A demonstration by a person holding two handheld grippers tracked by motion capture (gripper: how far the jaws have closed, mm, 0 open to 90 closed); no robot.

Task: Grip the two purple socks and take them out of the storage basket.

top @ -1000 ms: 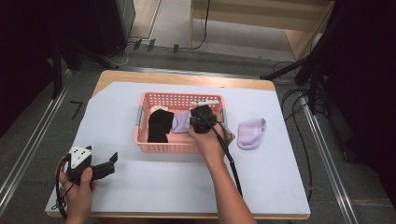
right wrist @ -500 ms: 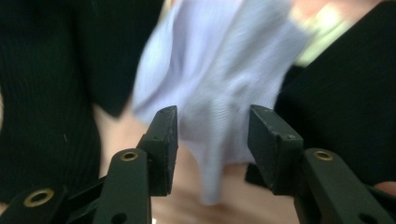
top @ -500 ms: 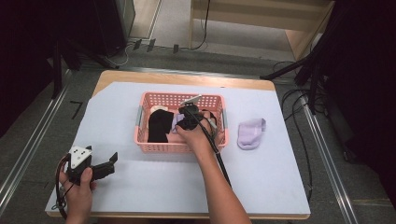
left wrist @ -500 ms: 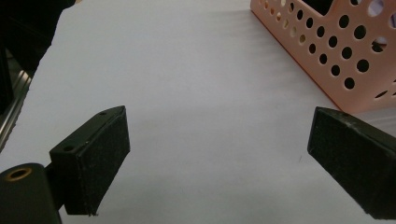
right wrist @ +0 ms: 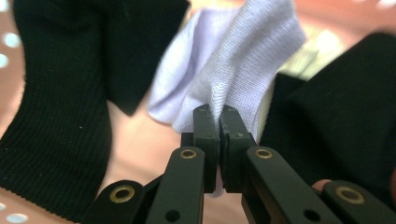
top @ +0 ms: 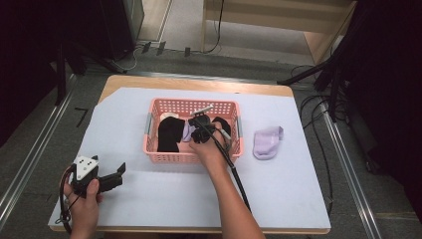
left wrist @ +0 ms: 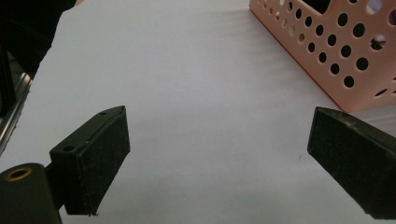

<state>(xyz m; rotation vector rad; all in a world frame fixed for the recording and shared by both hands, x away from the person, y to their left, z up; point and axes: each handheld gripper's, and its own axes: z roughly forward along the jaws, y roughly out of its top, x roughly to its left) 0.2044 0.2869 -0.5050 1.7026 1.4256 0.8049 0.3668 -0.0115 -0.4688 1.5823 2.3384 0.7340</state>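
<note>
Lavender sock (right wrist: 243, 65), soft, light and floppy, lies in the pink basket (top: 191, 157) between two black socks, pinched on a raised fold by the right claw (right wrist: 215, 122), while the left claw (left wrist: 219, 163) rests agape at seven o'clock on the tabletop (top: 278, 189).

Lab/recording setup: dark curtains (top: 35, 30), floor cables (top: 318, 107), metal rails (top: 30, 159), paper-covered table (top: 278, 184).

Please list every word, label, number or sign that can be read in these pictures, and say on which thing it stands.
There are none. No print shows on the pink basket, the lilac sock pinched in the right gripper, the black socks, the white cover or the left gripper.
</note>
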